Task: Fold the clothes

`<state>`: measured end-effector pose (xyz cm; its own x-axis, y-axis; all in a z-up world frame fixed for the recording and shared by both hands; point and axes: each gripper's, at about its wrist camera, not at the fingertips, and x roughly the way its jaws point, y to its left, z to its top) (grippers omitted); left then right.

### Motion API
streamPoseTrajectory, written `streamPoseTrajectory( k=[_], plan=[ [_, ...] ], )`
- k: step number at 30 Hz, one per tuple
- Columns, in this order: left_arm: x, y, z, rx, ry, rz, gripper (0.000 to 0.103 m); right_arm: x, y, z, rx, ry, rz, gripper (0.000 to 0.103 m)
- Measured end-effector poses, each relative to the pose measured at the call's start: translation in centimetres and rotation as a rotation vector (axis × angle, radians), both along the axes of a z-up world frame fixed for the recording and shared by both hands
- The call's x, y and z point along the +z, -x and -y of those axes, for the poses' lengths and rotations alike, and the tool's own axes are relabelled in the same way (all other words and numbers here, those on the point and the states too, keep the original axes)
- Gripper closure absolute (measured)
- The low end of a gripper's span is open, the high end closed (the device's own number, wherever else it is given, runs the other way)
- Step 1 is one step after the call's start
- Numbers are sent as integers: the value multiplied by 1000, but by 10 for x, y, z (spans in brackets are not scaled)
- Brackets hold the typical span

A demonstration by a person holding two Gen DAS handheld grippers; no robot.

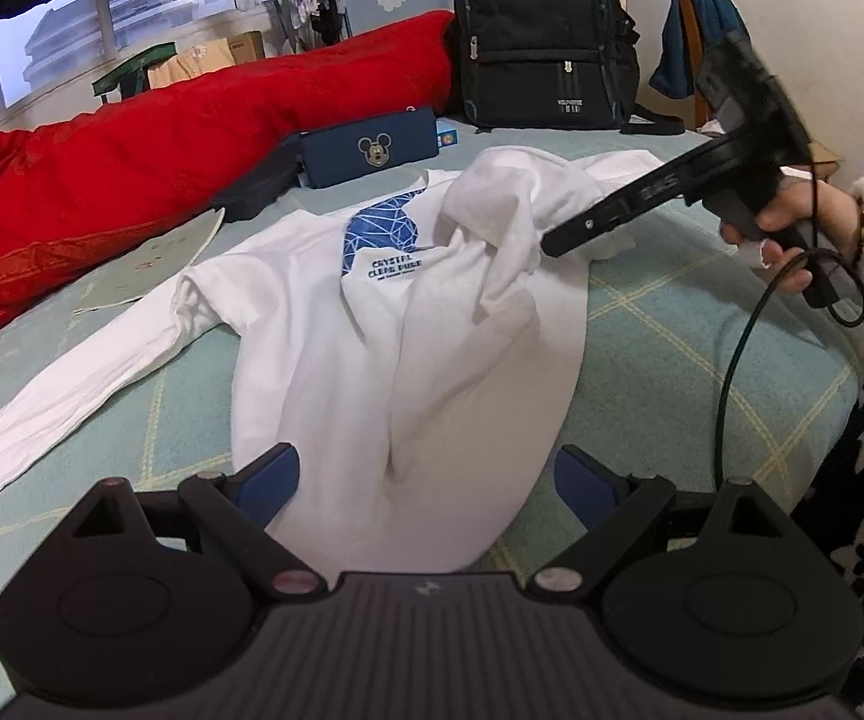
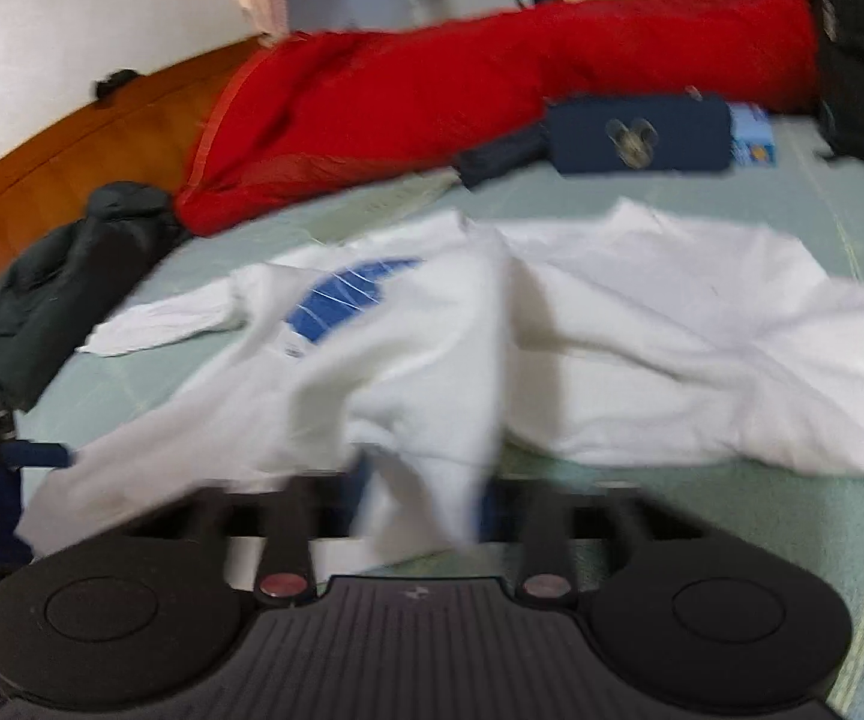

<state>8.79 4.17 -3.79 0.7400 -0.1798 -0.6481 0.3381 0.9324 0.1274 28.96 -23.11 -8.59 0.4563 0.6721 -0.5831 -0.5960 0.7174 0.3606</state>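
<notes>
A white long-sleeved shirt point(image 1: 372, 330) with a blue print lies crumpled on the pale green bed sheet point(image 1: 702, 348). My left gripper point(image 1: 426, 480) is open, its blue pads on either side of the shirt's near hem. My right gripper point(image 1: 558, 243) reaches in from the right and is shut on a bunched fold of the shirt, lifting it. In the blurred right wrist view the shirt point(image 2: 642, 324) hangs between the right gripper's point(image 2: 420, 504) close-set fingers. One sleeve point(image 1: 72, 396) stretches out to the left.
A red quilt point(image 1: 162, 168) runs along the far side of the bed. A dark blue Mickey case point(image 1: 372, 147) and a black backpack point(image 1: 540, 36) stand behind the shirt. A dark garment point(image 2: 60, 282) lies by the wooden headboard point(image 2: 72, 138).
</notes>
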Motion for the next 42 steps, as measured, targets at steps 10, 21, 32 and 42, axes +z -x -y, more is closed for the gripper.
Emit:
streamPoseTrajectory(
  k=[10,21,32,42],
  plan=[
    [5,15,-9,14,14,3,11,32,76,41,-67,-110,-37,93],
    [15,38,-11,15,22,21,11,37,147,101,-193,-313,-170,93],
    [13,49,-11,-6,-12,4,11,28,172,97,-384,26,-29,71],
    [-16,43,13,-272,82,-202,11,29,182,-3,58,56,48,59]
  ],
)
